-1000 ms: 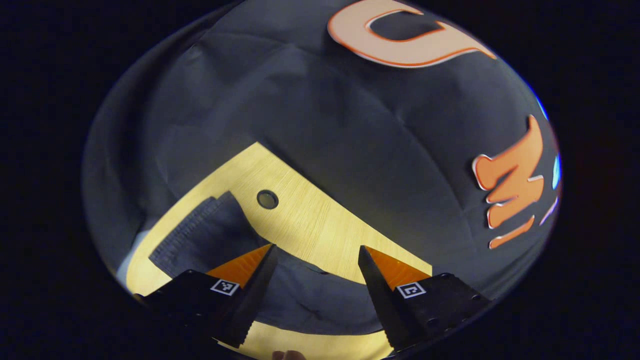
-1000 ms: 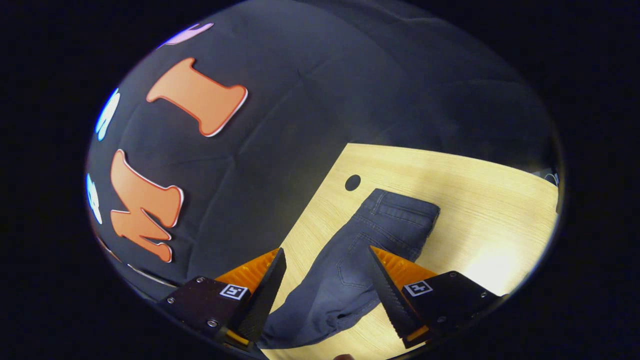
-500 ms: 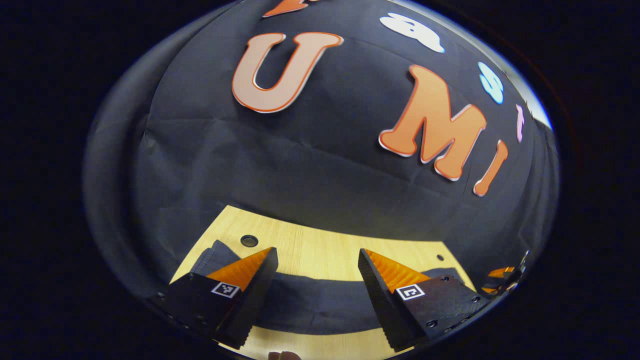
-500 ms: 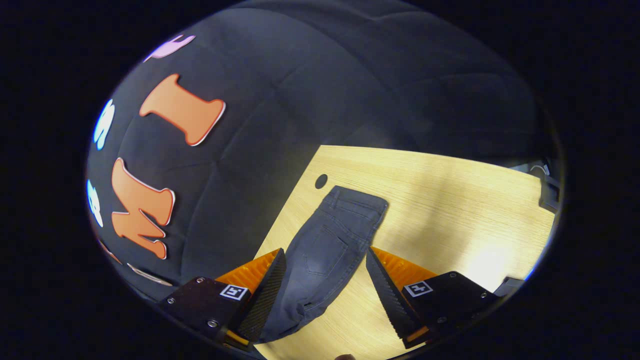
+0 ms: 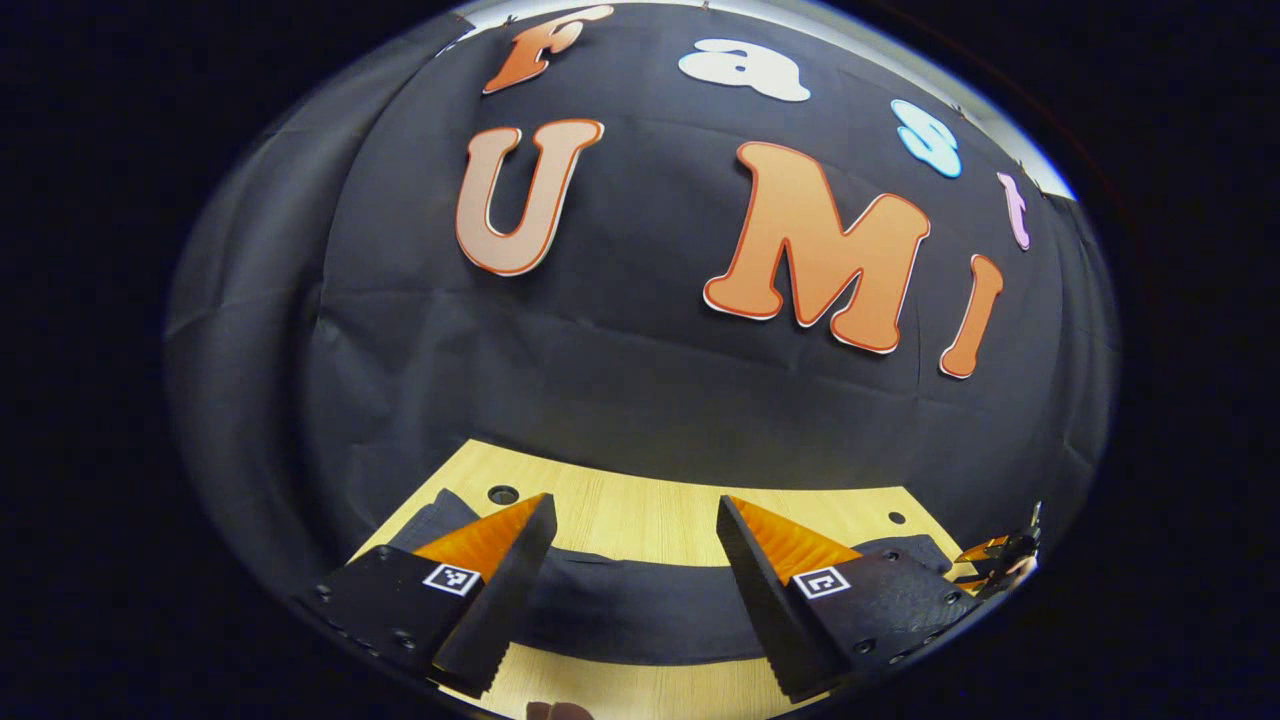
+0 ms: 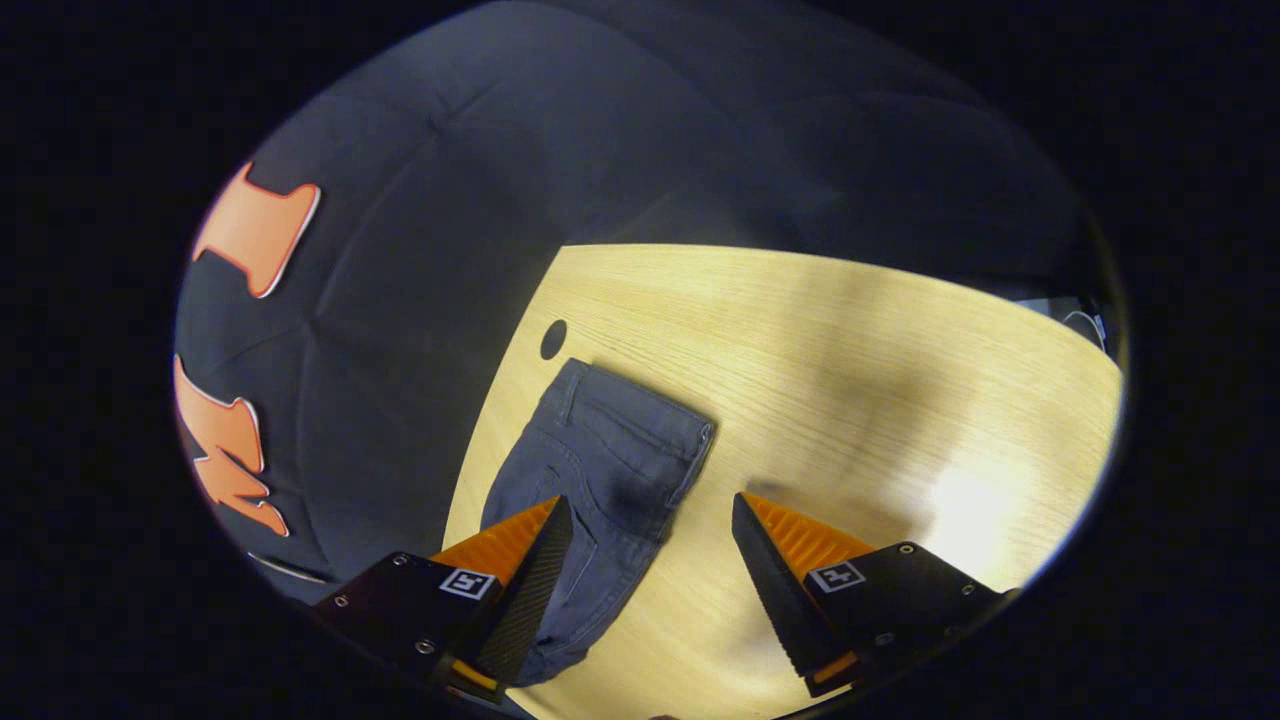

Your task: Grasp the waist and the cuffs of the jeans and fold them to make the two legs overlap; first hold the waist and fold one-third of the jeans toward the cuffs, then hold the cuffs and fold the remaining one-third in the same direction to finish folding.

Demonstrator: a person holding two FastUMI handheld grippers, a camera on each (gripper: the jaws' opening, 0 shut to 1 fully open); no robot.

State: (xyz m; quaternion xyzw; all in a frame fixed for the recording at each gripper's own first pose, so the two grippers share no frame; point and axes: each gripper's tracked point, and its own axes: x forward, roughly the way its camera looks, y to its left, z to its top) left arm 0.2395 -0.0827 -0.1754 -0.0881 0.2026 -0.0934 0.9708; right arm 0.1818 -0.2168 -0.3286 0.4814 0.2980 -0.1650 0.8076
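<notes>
Wooden table (image 6: pixel 850 380) bears jeans (image 6: pixel 600 470) beneath both wide-spread claws: left claw (image 5: pixel 632 590), right claw (image 6: pixel 645 590).

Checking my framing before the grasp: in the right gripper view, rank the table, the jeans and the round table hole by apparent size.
1. Table
2. Jeans
3. Table hole
No close calls.

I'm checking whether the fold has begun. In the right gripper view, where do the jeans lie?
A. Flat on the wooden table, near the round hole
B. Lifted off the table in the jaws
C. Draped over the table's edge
A: the jeans lie flat on the wooden table, their waist close to the round hole.
</notes>
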